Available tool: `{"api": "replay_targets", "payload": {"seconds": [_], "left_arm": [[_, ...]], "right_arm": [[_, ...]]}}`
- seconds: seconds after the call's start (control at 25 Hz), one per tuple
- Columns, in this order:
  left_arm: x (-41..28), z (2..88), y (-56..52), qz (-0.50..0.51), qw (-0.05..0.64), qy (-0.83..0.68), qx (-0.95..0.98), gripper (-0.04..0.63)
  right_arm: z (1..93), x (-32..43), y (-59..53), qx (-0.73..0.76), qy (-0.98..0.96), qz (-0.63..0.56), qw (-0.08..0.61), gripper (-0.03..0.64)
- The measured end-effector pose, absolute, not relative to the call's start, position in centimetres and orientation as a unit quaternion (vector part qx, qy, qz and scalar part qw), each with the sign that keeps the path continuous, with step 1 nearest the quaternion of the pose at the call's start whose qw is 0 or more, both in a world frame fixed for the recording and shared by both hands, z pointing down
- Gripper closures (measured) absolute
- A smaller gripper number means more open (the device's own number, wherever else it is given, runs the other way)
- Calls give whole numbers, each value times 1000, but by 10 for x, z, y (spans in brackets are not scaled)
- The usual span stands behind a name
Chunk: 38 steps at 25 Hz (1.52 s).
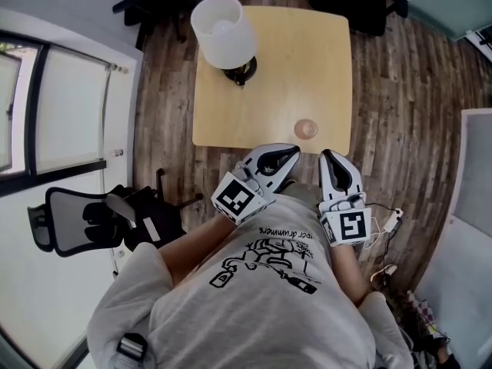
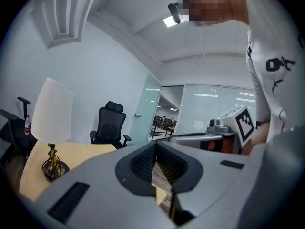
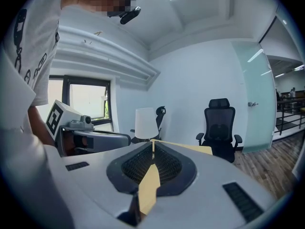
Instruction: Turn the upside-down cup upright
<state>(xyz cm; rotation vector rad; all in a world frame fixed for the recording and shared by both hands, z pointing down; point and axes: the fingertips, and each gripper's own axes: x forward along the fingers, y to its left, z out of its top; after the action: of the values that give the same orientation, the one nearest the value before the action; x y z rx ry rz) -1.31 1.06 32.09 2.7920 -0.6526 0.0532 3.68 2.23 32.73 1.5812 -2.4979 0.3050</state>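
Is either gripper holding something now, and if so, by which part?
Nothing is held. The left gripper and the right gripper both have their jaws together with nothing between them. The cup sits untouched on the table.

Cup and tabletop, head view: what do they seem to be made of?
Cup: pale pinkish and smooth, with a lighter centre. It is probably plastic or glazed ceramic, but too small to tell which. Tabletop: light yellowish wood or wood-look laminate with a smooth satin finish, even tone and rounded corners. Whether it is solid or veneer cannot be told.
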Motion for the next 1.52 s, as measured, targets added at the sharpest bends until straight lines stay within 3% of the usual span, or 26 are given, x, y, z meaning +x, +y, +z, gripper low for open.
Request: {"api": "replay_targets", "payload": {"seconds": [0.84, 1.52], "left_arm": [[15, 429, -14, 70, 168, -220, 958, 586], [18, 522, -38, 105, 175, -216, 955, 586]], "right_arm": [[445, 55, -12, 474, -856, 134, 158, 581], [539, 50, -33, 450, -850, 154, 225, 355]]}}
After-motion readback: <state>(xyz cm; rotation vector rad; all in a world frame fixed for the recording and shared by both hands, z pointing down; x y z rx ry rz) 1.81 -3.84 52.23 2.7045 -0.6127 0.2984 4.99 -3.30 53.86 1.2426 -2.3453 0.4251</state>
